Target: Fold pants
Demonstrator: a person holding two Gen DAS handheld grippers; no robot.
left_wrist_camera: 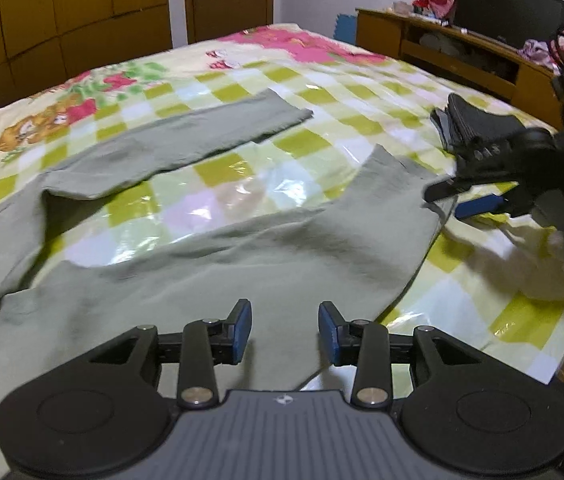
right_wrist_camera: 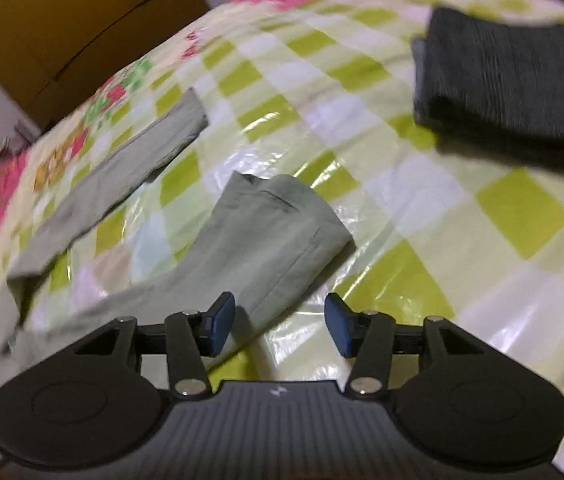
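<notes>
Both legs of my pants run away from the left claw, splayed apart. Left and right claw gape wide, gripping nothing.

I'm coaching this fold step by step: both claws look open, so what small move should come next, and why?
Probably lower the right claw onto the near leg's hem of the grey-green cotton pants and close. Both legs lie splayed flat on the checked bedcover, and the left claw is open too, gripping nothing.
</notes>
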